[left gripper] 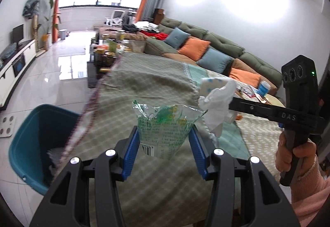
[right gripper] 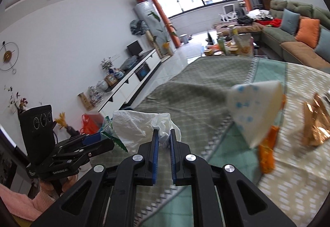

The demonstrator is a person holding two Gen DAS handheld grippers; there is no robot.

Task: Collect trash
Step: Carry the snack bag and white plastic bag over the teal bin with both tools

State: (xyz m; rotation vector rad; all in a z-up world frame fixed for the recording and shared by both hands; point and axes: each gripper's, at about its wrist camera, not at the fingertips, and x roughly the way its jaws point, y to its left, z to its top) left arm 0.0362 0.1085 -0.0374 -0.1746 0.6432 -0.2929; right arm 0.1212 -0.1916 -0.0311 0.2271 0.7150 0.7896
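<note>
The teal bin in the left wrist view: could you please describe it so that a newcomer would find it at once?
Start from the long table under the green checked tablecloth. Off its left edge, down on the white tiled floor, stands the teal bin, open-topped with something pale inside. It is the only deep blue-green tub there, just left of the green-printed wrapper pinched in the left gripper.

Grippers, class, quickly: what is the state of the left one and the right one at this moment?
Left gripper: closed on a green printed wrapper.
Right gripper: closed on a crumpled white tissue.
</note>
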